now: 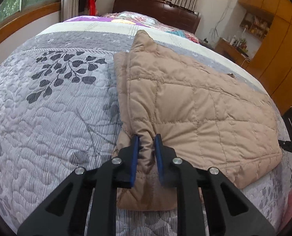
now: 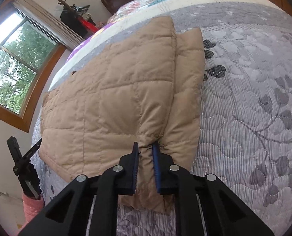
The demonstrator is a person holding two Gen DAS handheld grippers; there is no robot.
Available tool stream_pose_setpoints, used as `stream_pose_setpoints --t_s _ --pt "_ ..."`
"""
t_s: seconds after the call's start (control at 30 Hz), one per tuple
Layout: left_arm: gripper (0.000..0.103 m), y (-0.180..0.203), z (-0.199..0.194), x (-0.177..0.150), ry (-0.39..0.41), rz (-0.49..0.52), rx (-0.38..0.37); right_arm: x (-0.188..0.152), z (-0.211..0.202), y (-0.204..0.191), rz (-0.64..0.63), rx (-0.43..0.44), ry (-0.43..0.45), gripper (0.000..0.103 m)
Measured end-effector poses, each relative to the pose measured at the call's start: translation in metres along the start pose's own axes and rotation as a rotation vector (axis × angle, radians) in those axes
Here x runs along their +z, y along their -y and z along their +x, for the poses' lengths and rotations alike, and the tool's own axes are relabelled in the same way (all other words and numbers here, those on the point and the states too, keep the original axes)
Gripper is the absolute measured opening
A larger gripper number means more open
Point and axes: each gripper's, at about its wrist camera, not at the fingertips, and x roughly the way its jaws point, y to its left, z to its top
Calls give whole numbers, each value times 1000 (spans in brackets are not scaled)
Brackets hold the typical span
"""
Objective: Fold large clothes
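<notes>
A tan quilted jacket (image 1: pixel 195 106) lies partly folded on the grey leaf-patterned bedspread (image 1: pixel 53 108). My left gripper (image 1: pixel 146 139) is shut on a bunched fold at the jacket's near edge, with fabric pinched between its blue pads. In the right wrist view the same jacket (image 2: pixel 116 102) lies on the bedspread (image 2: pixel 250 108), and my right gripper (image 2: pixel 145 146) is shut on a gathered fold at its near edge. The other gripper (image 2: pixel 24 157) shows at the far left, at the jacket's other end.
A dark wooden headboard (image 1: pixel 155 5) and colourful bedding (image 1: pixel 130 19) lie at the far end of the bed. Wooden cabinets (image 1: pixel 277 49) stand on the right. A window (image 2: pixel 14 63) is beyond the bed's left side.
</notes>
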Motion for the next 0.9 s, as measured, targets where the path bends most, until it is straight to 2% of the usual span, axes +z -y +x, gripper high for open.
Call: stream_pose_setpoints --t_s 0.1,0.17,0.27,0.33,0.4,0.53,0.7,0.9 --pt "19 1 -7 4 -2 -17 22 -1 -8 -8 -6 -29 26 17" --pt "21 6 -19 6 14 -24 55 -5 -23 -17 -22 -98 83 22" --pt "23 28 -49 7 105 17 166 -13 -49 -39 -51 -236 191 22" --pt "23 48 -65 7 151 57 208 -17 -60 -58 -79 -244 233 22" --pt "23 72 -79 8 185 95 201 -21 -63 -76 -113 -221 247 22" --pt "24 109 -83 6 184 130 158 -26 -55 -111 -175 -162 228 22" --pt "24 143 -59 0 156 155 115 -27 -30 -138 -200 -144 208 22" --pt "24 155 -18 -12 98 172 91 -34 2 -146 -242 -169 181 22"
